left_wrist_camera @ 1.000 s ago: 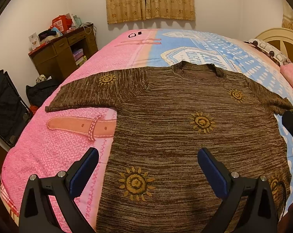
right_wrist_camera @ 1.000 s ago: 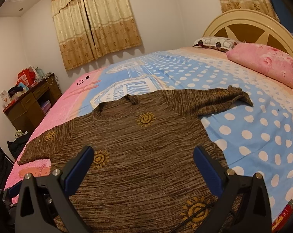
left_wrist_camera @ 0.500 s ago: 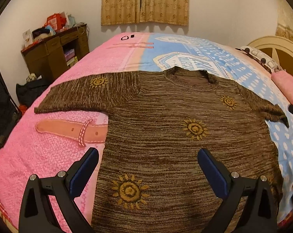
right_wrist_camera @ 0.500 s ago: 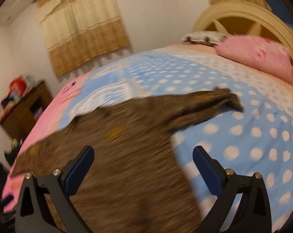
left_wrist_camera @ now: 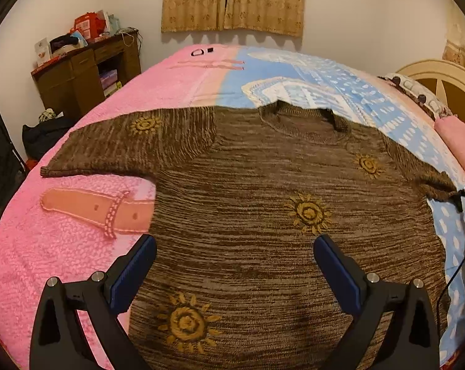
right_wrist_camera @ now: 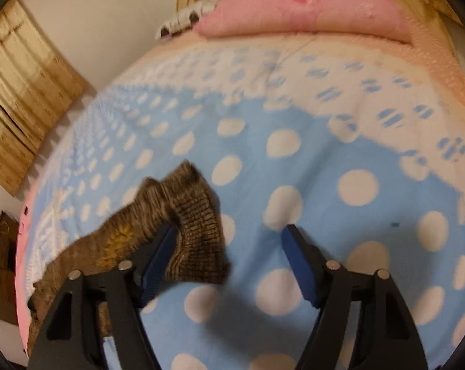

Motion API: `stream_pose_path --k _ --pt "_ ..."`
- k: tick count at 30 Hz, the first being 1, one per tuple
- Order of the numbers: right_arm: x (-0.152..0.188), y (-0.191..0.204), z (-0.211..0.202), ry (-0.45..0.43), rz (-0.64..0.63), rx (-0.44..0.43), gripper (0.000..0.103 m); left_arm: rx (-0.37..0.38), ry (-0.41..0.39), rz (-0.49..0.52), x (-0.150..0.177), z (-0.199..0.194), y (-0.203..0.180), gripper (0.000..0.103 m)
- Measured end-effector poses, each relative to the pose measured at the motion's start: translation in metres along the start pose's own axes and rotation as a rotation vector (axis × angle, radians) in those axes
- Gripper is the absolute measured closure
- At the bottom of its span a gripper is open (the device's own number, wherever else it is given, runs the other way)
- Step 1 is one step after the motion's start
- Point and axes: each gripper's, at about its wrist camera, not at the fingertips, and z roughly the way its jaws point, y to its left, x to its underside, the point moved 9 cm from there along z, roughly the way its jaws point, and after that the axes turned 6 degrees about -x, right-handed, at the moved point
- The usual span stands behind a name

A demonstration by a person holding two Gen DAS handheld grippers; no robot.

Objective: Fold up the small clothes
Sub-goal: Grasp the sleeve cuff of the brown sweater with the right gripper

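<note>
Right gripper (right_wrist_camera: 226, 256) closing over the bed (right_wrist_camera: 340, 141), jaws not yet pressed together, pads not yet pinching anything. Lying between the jaws, just beside the left-hand pad (right_wrist_camera: 158, 262) and draping over its tip: the ribbed cuff (right_wrist_camera: 198, 231) of the sweater sleeve. Cannot tell whether the cuff is touching that pad. Standing well clear of the cloth, over bare dotted blanket: the right-hand pad (right_wrist_camera: 297, 262). Trailing away to the left and behind that gripper: the rest of the sleeve, with a yellow sun motif. Further ahead of it, at the head of the bed: a pink pillow (right_wrist_camera: 306, 3). View somewhat blurred.

Left gripper (left_wrist_camera: 234, 274) hovering with jaws spread wide, holding nothing. Lying flat directly beneath and ahead of it: the brown sweater (left_wrist_camera: 248, 191), front up, collar at the far end. Sitting over the sweater's left side edge: the left-hand pad (left_wrist_camera: 133, 274); over the body of the sweater: the right-hand pad (left_wrist_camera: 337, 274). Stretching out to the left ahead of this gripper, flat on the pink part of the blanket: the other sleeve (left_wrist_camera: 124, 145). Showing at the far right edge of this view, at the tip of the right sleeve: a dark piece of the right gripper. Beyond the bed to the left: a wooden desk (left_wrist_camera: 81, 77) piled with things; straight ahead on the wall: curtains (left_wrist_camera: 232, 0).
</note>
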Motion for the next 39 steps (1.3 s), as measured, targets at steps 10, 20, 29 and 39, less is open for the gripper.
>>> stream_pose_path --k 10,20,29,39 --pt "0.016 0.05 0.015 0.115 -0.446 0.081 0.089 -0.019 0.02 0.043 0.009 0.003 -0.003 0.001" --pt "-0.027 0.042 -0.04 0.067 0.018 -0.403 0.091 0.007 0.015 -0.023 0.004 -0.004 0.014 0.001" --pt "-0.02 0.092 -0.051 0.071 -0.081 -0.38 0.091 0.013 -0.016 0.003 0.002 -0.011 0.012 0.001" --pt "0.123 0.327 -0.112 0.153 -0.579 -0.604 0.091 0.015 -0.038 -0.048 -0.001 -0.017 0.04 0.001"
